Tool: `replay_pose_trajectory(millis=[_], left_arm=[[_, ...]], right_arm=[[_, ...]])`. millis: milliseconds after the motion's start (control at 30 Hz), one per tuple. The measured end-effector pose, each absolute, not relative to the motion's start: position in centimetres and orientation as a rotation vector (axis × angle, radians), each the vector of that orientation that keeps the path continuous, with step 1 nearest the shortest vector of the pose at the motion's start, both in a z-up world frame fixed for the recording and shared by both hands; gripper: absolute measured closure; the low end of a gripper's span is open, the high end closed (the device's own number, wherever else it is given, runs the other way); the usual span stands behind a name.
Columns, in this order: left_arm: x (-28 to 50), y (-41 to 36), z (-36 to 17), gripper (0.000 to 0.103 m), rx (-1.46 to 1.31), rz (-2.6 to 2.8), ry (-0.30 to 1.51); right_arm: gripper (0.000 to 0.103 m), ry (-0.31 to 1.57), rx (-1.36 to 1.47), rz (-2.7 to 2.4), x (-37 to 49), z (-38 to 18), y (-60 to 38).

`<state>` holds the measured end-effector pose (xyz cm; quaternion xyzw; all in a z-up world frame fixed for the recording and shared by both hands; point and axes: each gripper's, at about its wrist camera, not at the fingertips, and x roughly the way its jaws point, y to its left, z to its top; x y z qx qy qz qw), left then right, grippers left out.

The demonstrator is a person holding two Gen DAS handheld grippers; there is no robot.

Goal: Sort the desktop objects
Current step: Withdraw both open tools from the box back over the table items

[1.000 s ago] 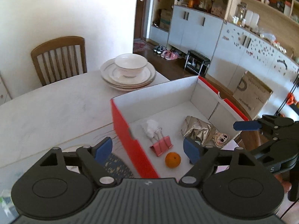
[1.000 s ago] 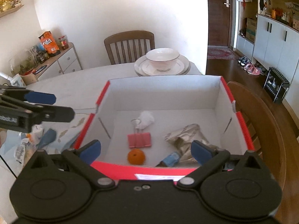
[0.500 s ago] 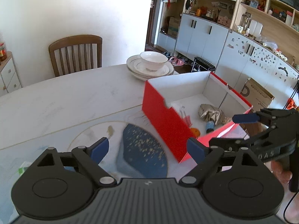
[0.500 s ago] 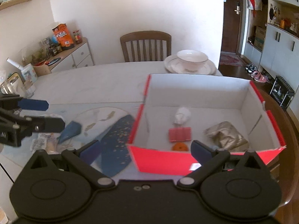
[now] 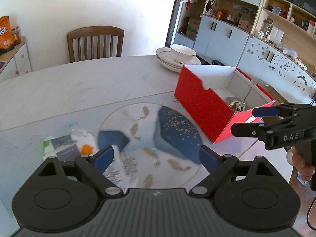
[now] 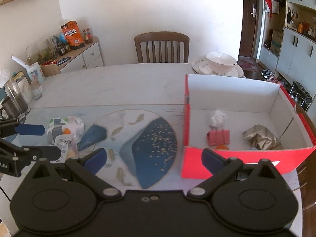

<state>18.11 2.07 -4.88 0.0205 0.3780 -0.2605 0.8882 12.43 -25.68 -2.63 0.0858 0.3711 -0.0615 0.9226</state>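
Four items are already stowed in the red box (image 6: 227,154). Packets (image 6: 63,132) at 9 o'clock remain unsorted. Left gripper (image 5: 156,157) jaws have just been opening, nothing between; right gripper (image 6: 154,158) is spread, empty.

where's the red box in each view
Left wrist: the red box is right of centre, its solid red side toward the camera, just beyond the right hand-held gripper.
Right wrist: the red box fills the right half, seen from above with its white inside open to view.
Shared landmark: the stacked plates with a bowl just behind the box.
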Motion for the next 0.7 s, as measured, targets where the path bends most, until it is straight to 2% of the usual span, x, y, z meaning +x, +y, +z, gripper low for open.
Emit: replay_pose_trajectory(millis=[33, 267, 700], left_arm=[[18.0, 2.5, -5.1, 0.0, 0.045, -0.545, 0.782], [17.0, 4.5, -7.2, 0.0, 0.141, -0.533, 0.773], [17.7, 6.8, -9.8, 0.0, 0.138, -0.45, 0.822]], right_arm=[[0.001, 0.765, 0.172, -0.129, 12.6, -2.8, -25.2], [0.001, 0.781, 0.139, -0.115, 13.7, -4.2, -22.2], [0.002, 0.834, 0.058, -0.017, 12.9, -8.2, -15.2]])
